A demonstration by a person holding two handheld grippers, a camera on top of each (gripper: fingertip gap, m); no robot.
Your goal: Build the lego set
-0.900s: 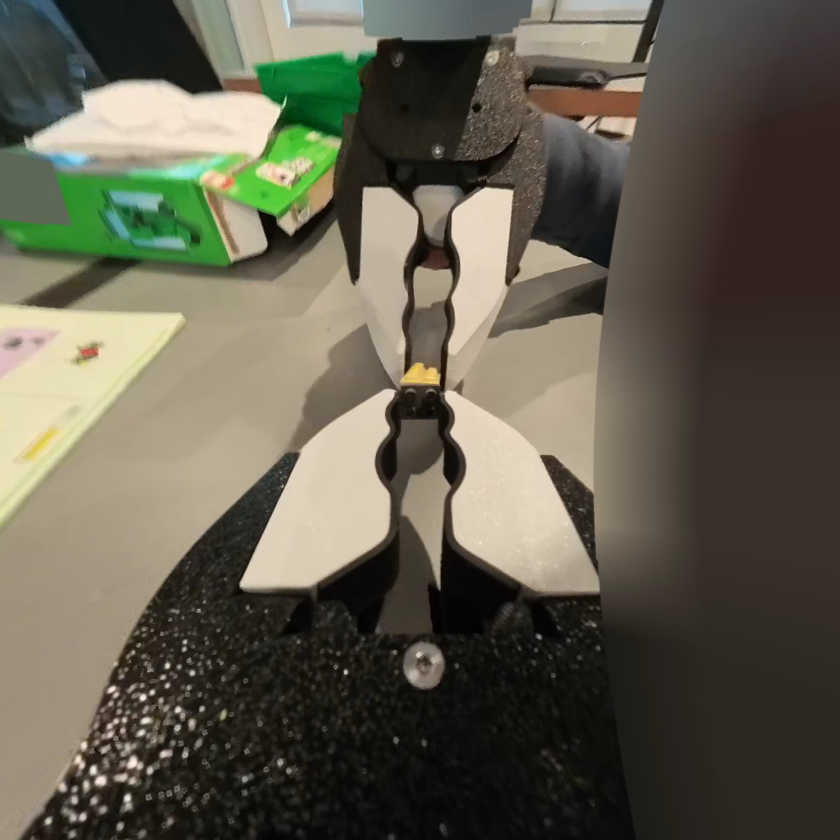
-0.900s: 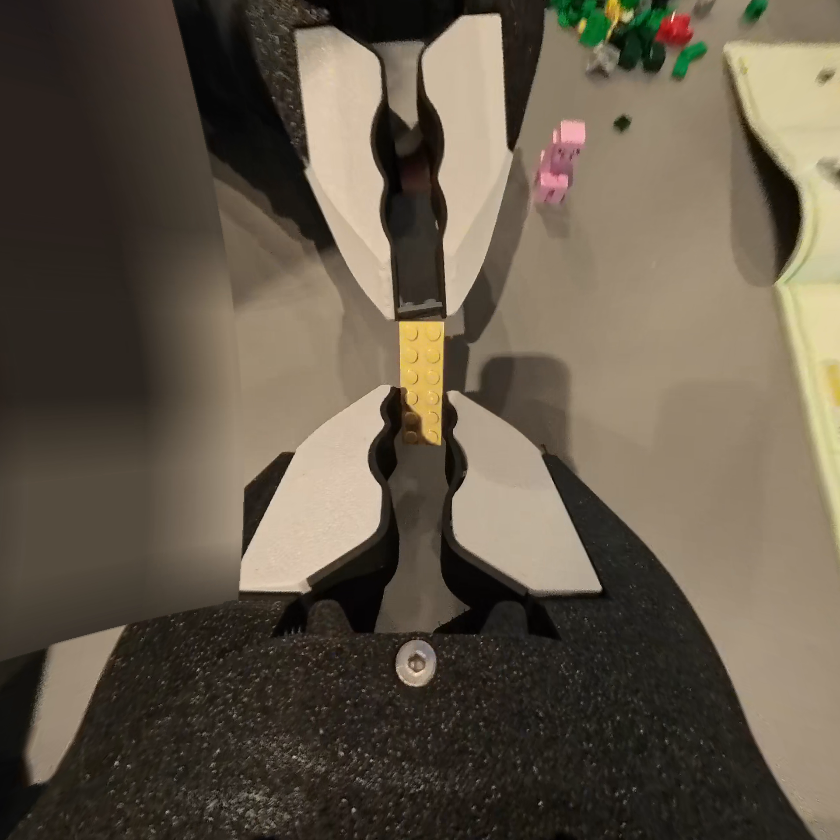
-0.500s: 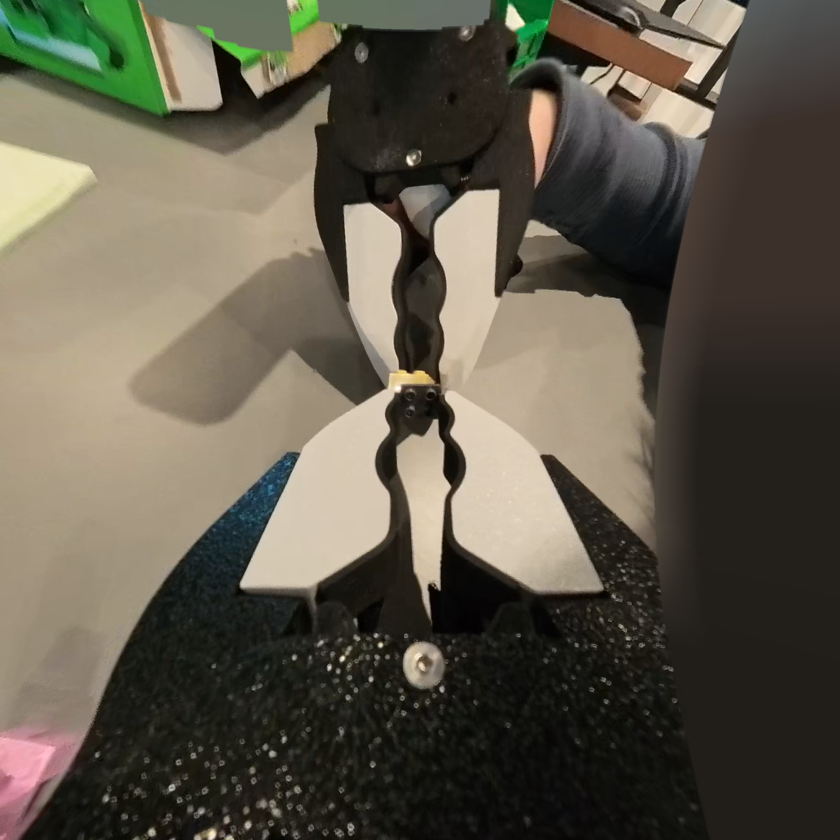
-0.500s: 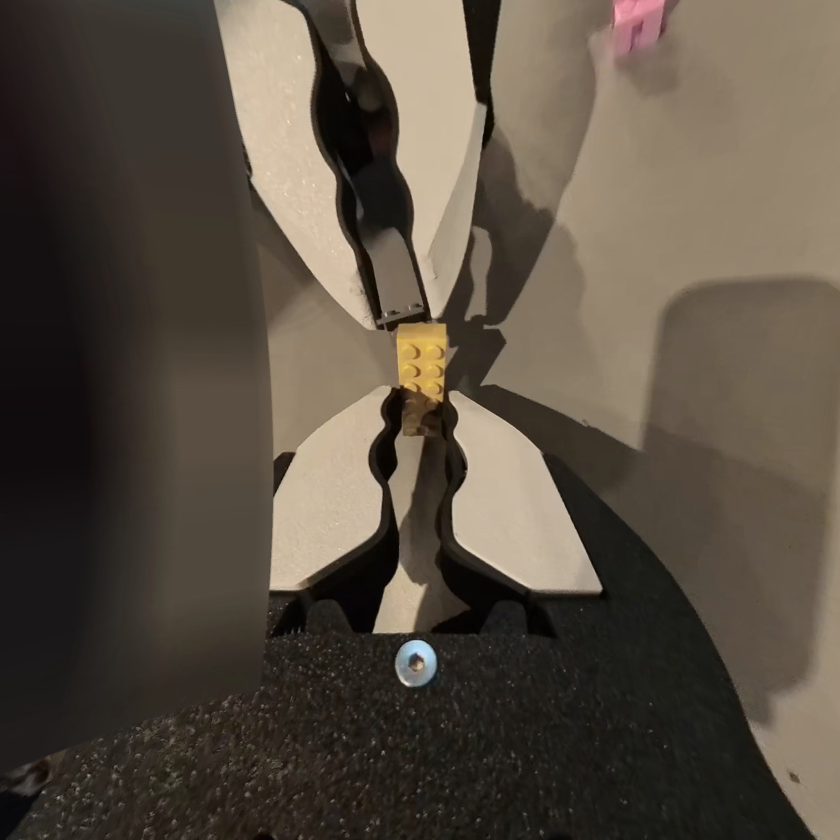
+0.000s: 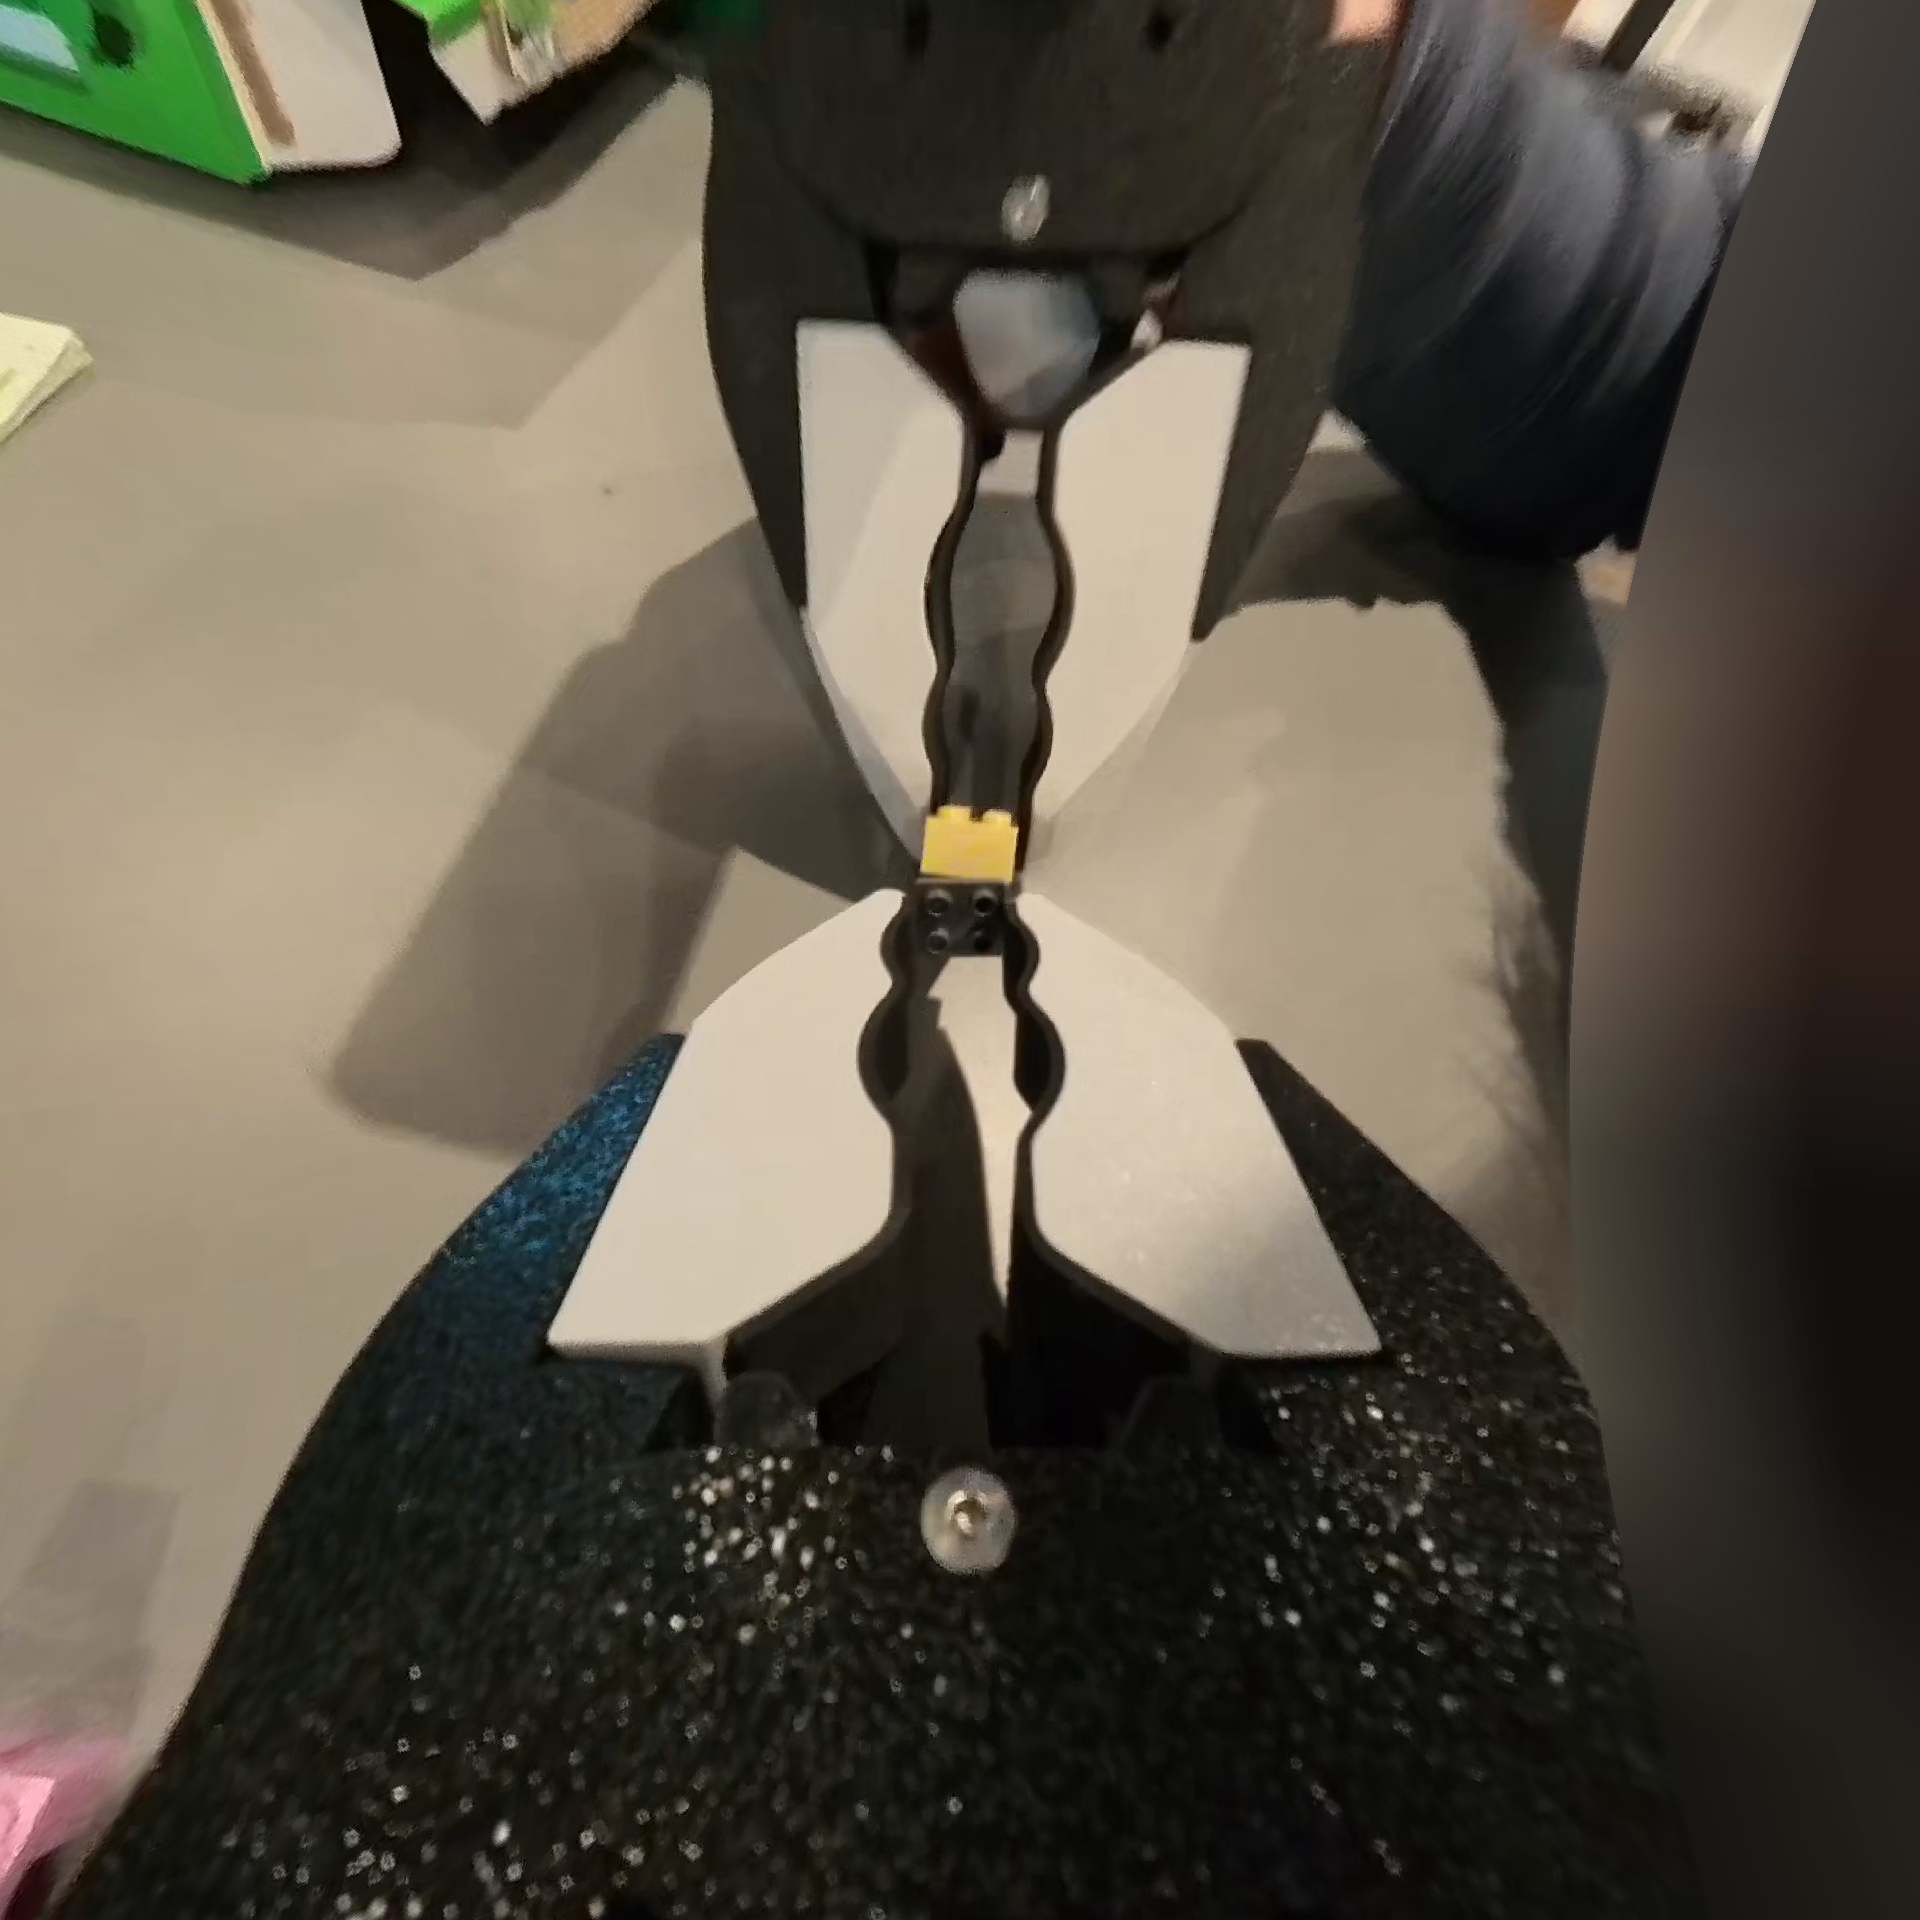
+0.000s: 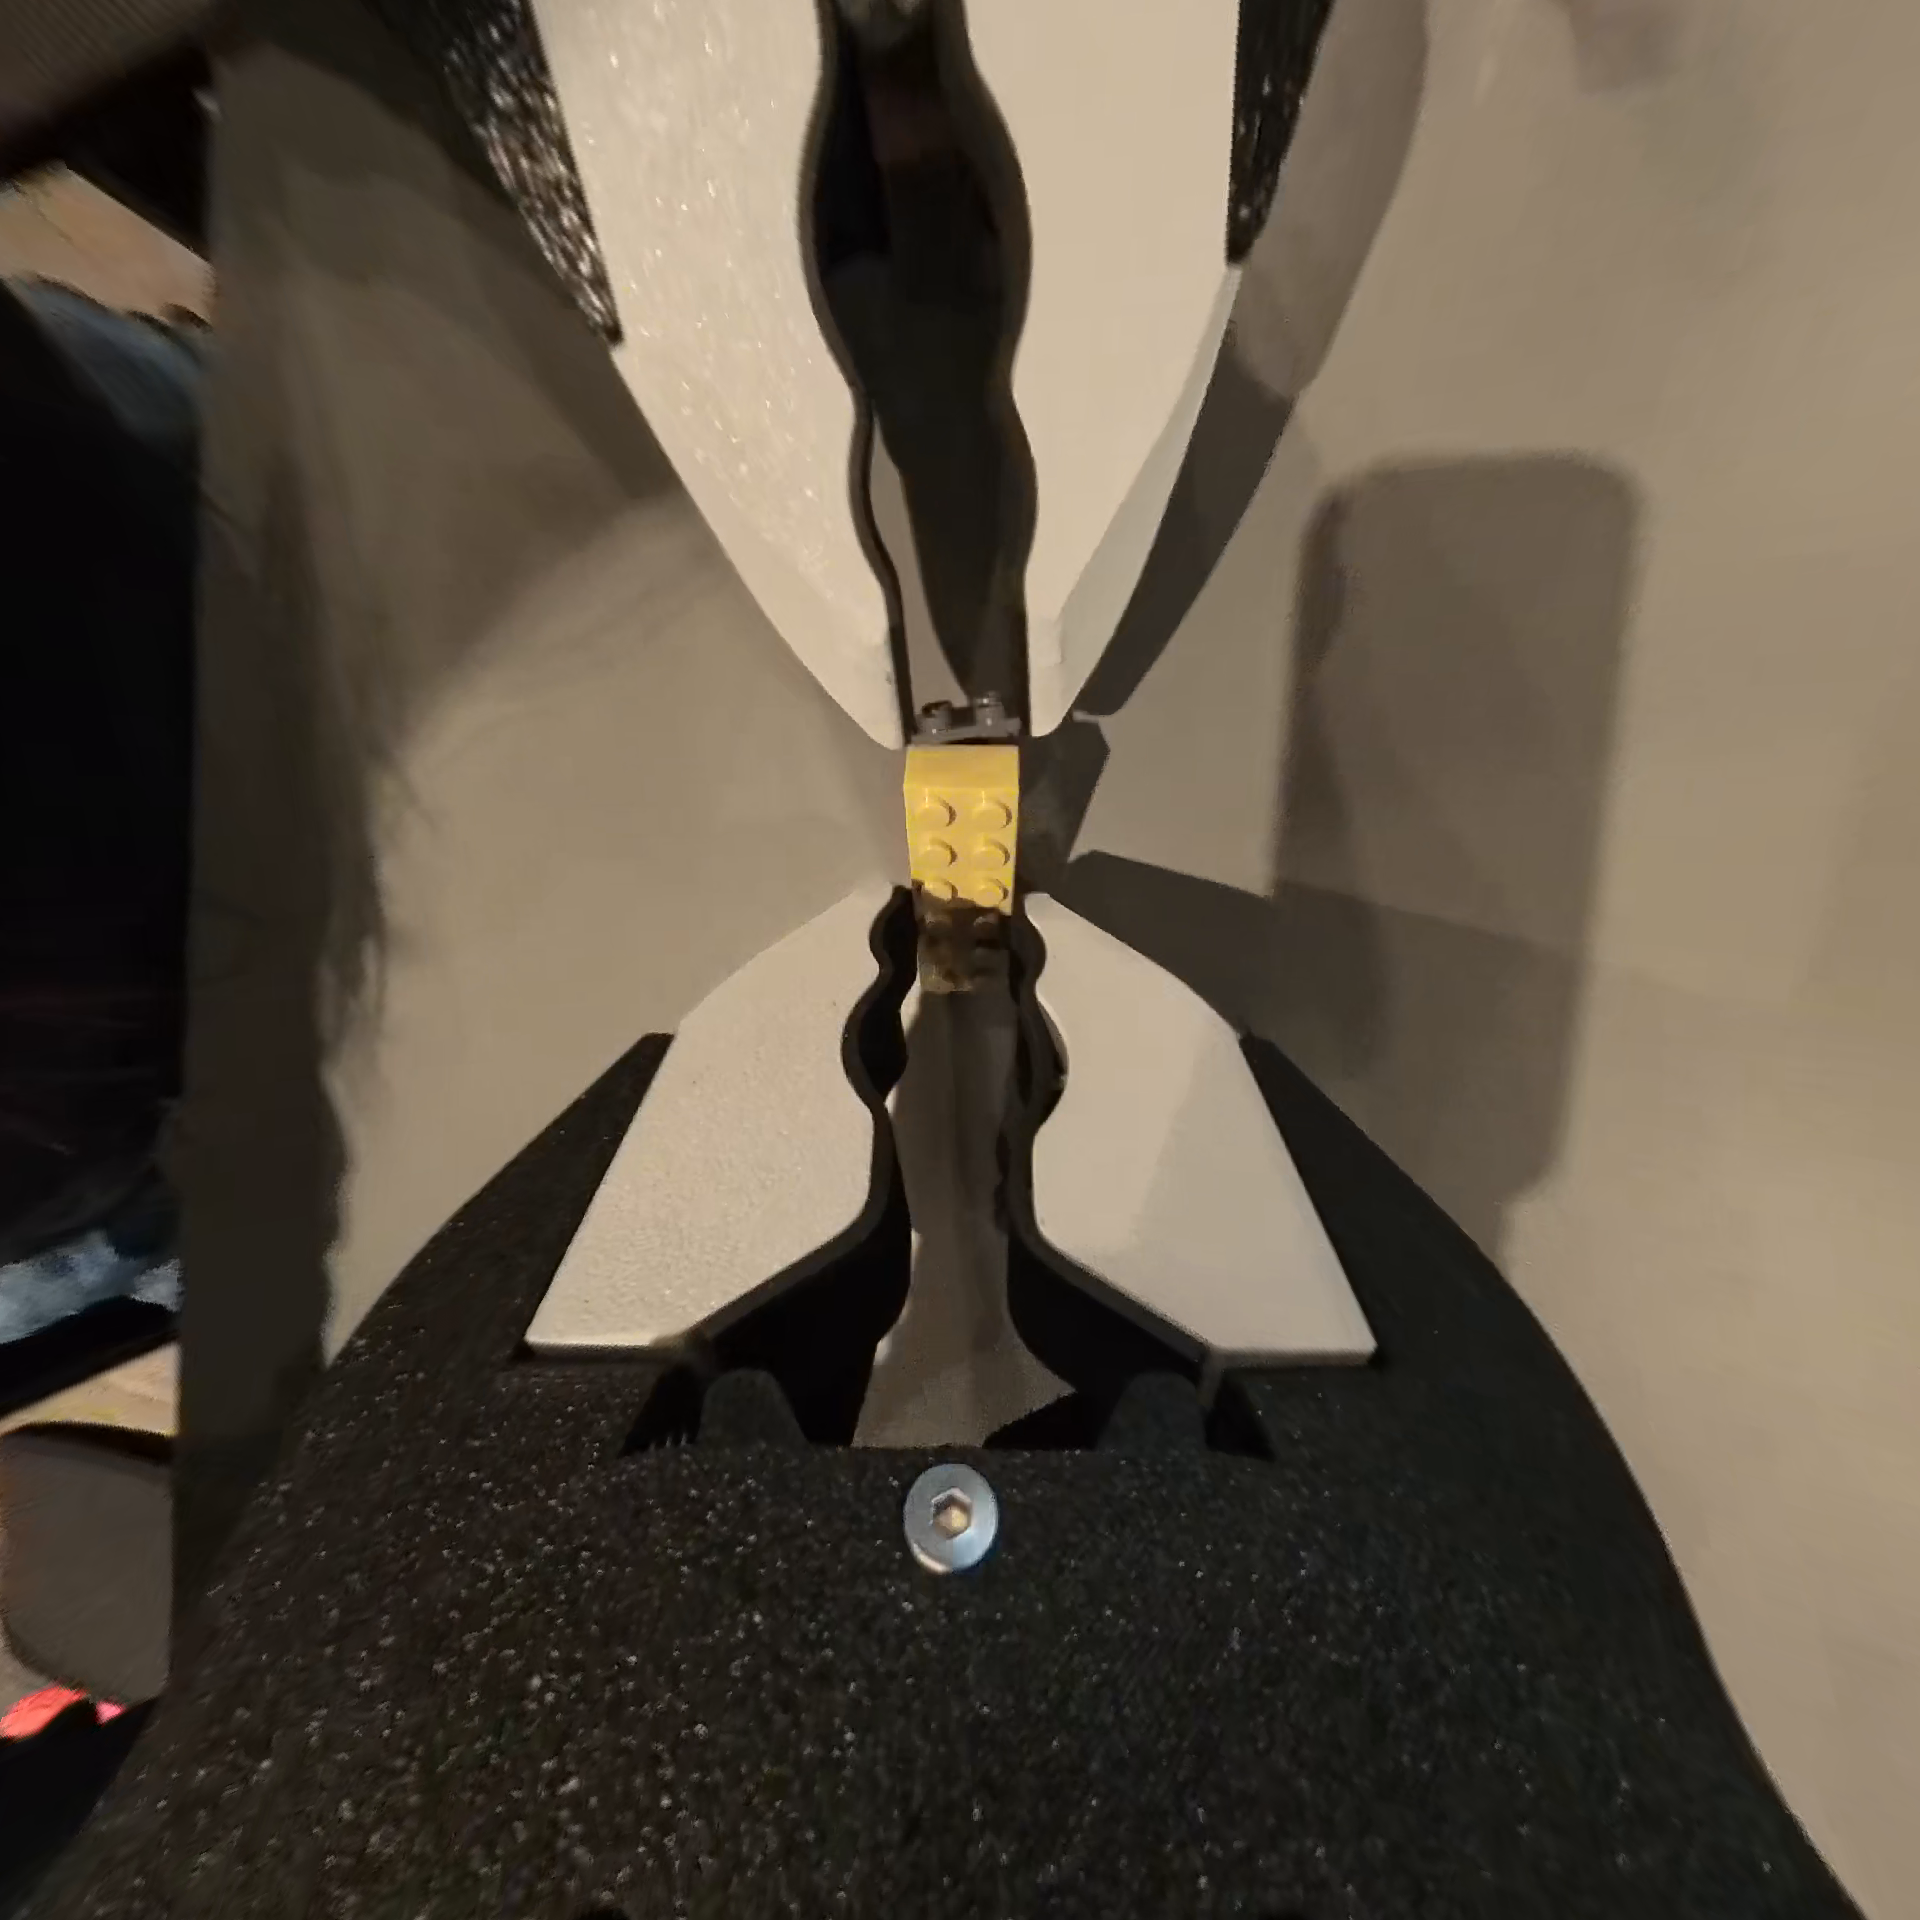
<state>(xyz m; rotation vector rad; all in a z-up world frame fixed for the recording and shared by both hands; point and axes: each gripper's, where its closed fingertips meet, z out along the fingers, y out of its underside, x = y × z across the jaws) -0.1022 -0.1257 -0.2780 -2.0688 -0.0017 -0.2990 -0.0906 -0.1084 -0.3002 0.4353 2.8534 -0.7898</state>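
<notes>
In the left wrist view my left gripper (image 5: 964,925) is shut on a small black studded piece (image 5: 962,927), held above the grey table. Facing it tip to tip, my right gripper (image 5: 971,821) is shut on a yellow studded piece (image 5: 969,844), whose end meets the black piece. In the right wrist view my right gripper (image 6: 966,914) grips the yellow piece (image 6: 962,833) by its near end. The black piece (image 6: 968,717) touches its far end, held in the left gripper (image 6: 968,707) opposite. I cannot tell if the two pieces are joined.
A green box (image 5: 156,94) stands at the far left of the grey table (image 5: 312,675), with a pale green booklet corner (image 5: 31,353) nearer. A dark-sleeved arm (image 5: 1507,312) is behind the right gripper. A pink thing (image 5: 26,1829) shows at the bottom left. Between my left fingertips and the pink thing (image 5: 26,1829) there is roughly 15 cm.
Both grippers have tilted and moved closer together, so each fills more of the other's view. The yellow piece looks shorter. The loose bricks and pink figure have left the right wrist view.
</notes>
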